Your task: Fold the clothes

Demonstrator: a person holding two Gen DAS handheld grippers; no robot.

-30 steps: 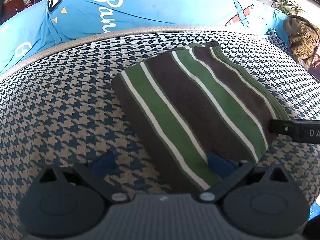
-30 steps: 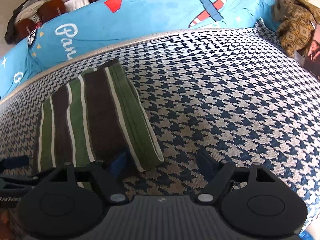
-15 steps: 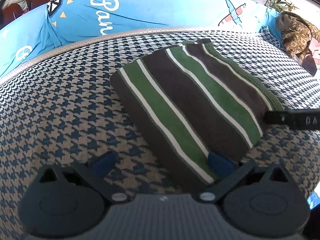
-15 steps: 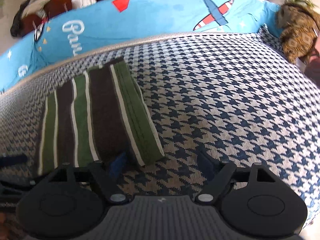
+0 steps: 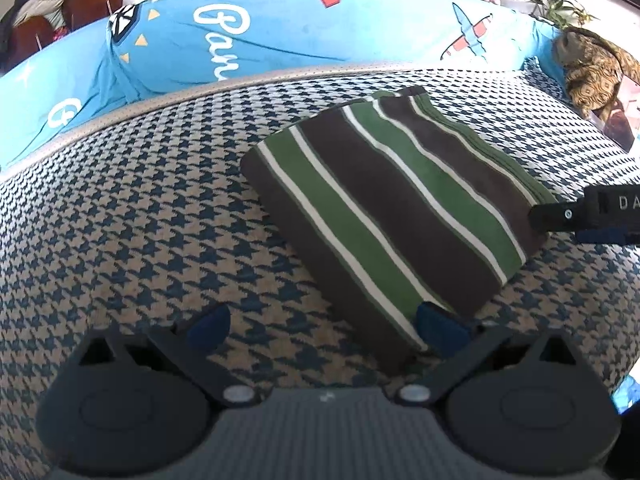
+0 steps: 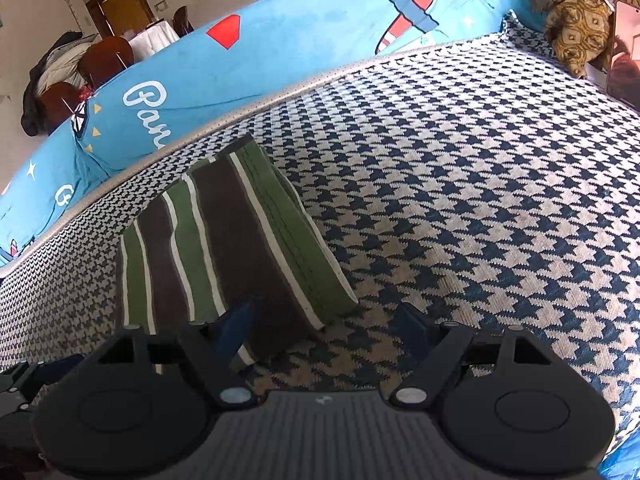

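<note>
Presently, the folded garment (image 5: 394, 216), striped in brown, green and white, is laid flat on the houndstooth cover (image 5: 132, 232) of the bed, right of centre in the left wrist view.

At the far left of that view, dark chairs (image 5: 52, 12) with clothing draped over them are seen behind a blue printed quilt (image 5: 256, 32) that is banked along the far edge of the cover. A grey piped border (image 5: 200, 90) is run between quilt and cover.

The left gripper (image 5: 324, 326) is held spread, with nothing pinched. Its left fingertip (image 5: 208, 322) is set over bare cover; its right fingertip (image 5: 438, 326) is positioned at the near corner of the garment. Actual contact there cannot be determined.

Further right, the tip of the right gripper (image 5: 584, 214) is seen at the garment's right corner.

In the right wrist view, the garment (image 6: 228, 248) is located left of centre, its stacked layers exposed along the right edge. The right gripper (image 6: 328, 322) is likewise released, jaws wide. The left fingertip (image 6: 236, 320) is placed over the garment's near edge, and the right fingertip (image 6: 412, 326) over bare cover. At the far right, a brown patterned cushion (image 6: 580, 12) is rested in the corner.
</note>
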